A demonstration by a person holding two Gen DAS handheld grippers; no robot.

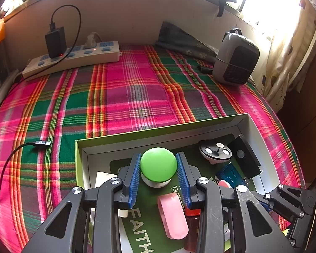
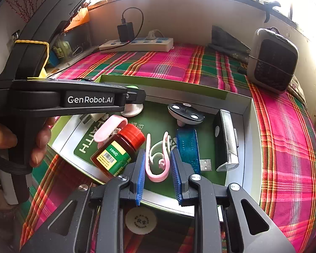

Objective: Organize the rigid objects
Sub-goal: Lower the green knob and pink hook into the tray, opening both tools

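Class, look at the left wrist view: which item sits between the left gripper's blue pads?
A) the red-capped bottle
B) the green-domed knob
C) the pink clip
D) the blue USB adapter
B: the left gripper's blue pads flank the green-domed knob above the box.

The left gripper [image 1: 158, 168] reaches forward and downward, its blue-padded fingers [image 1: 133, 179] closed in on something held between them. The right gripper [image 2: 158, 166] tilts down too, its pads [image 2: 141, 177] set a little apart and seemingly touching nothing. A bare hand [image 2: 21, 141] wraps the left gripper's handle.
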